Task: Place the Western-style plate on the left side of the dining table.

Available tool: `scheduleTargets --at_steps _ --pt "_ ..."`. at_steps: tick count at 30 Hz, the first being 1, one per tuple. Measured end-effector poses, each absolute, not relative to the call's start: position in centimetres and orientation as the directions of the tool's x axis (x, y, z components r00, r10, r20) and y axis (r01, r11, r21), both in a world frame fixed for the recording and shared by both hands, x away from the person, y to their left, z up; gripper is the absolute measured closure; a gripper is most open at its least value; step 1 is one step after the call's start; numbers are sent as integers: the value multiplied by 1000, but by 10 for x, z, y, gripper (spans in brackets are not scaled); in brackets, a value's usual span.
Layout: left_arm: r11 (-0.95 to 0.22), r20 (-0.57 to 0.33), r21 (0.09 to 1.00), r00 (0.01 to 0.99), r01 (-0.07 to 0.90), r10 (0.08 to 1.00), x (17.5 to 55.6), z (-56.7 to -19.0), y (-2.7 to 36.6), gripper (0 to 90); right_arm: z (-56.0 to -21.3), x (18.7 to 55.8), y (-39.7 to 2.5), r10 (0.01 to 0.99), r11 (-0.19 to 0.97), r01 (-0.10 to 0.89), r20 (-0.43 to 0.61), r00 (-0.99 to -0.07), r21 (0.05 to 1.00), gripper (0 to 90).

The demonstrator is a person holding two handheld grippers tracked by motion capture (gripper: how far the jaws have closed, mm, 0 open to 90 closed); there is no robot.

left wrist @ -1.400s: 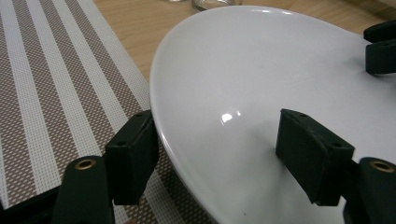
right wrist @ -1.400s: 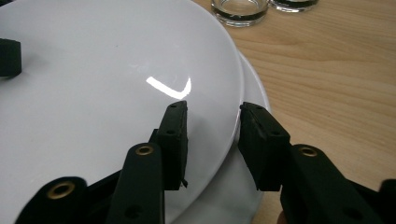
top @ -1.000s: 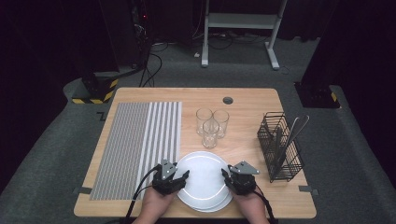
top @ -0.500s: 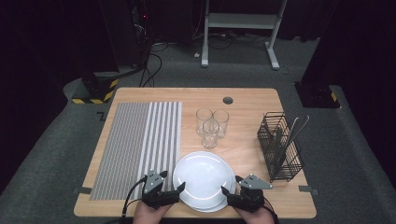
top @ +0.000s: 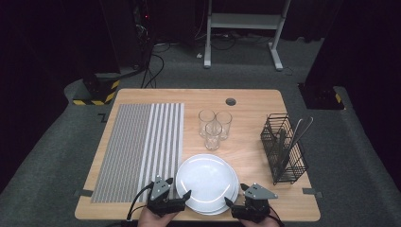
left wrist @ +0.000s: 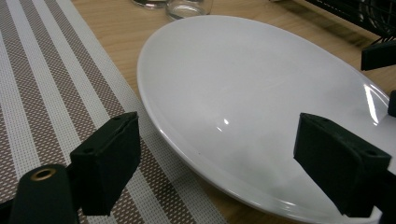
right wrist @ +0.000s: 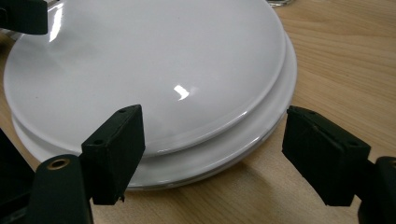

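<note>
- Plates [top: 206, 182]: white stack at the near table edge, sitting directly between the two tools; left side of the stack overlaps the edge of the striped placemat [top: 137, 149].
- Left gripper [top: 183, 198]: jaws wide apart, nothing held. Stack lies to its right and slightly ahead; in the left gripper view the top plate [left wrist: 261, 107] rim runs between the jaws, not touched.
- Right gripper [top: 230, 202]: jaws also spread, empty. Stack lies to its left and ahead; the right gripper view shows the stepped rims of the stack [right wrist: 154, 93] just beyond the jaws, wood visible under the lower rim.
- Key relation: both tools sit at the near rim, on opposite sides, about equally close. Round stack, no long axis, so approach angle is free.
- Judgement: next move is likely a rim pinch on the top plate from either side; jaws need to straddle one rim only, not the whole stack.
- Glasses [top: 213, 125] and cutlery basket [top: 283, 149] are well beyond the stack, clear of both tools.
</note>
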State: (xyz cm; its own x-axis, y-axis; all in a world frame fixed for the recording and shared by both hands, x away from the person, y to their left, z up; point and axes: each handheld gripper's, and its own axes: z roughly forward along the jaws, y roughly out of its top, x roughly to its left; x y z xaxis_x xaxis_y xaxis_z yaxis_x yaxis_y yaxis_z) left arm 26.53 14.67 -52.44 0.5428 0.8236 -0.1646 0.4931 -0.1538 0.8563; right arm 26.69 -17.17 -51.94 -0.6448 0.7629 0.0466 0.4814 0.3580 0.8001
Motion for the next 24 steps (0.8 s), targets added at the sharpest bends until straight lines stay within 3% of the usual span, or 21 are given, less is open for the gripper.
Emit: scheduleTargets --at_steps 24 --pt "-143 -180 850 534 508 826 269 -525 147 173 -520 272 -191 804 333 508 43 -594 795 271"
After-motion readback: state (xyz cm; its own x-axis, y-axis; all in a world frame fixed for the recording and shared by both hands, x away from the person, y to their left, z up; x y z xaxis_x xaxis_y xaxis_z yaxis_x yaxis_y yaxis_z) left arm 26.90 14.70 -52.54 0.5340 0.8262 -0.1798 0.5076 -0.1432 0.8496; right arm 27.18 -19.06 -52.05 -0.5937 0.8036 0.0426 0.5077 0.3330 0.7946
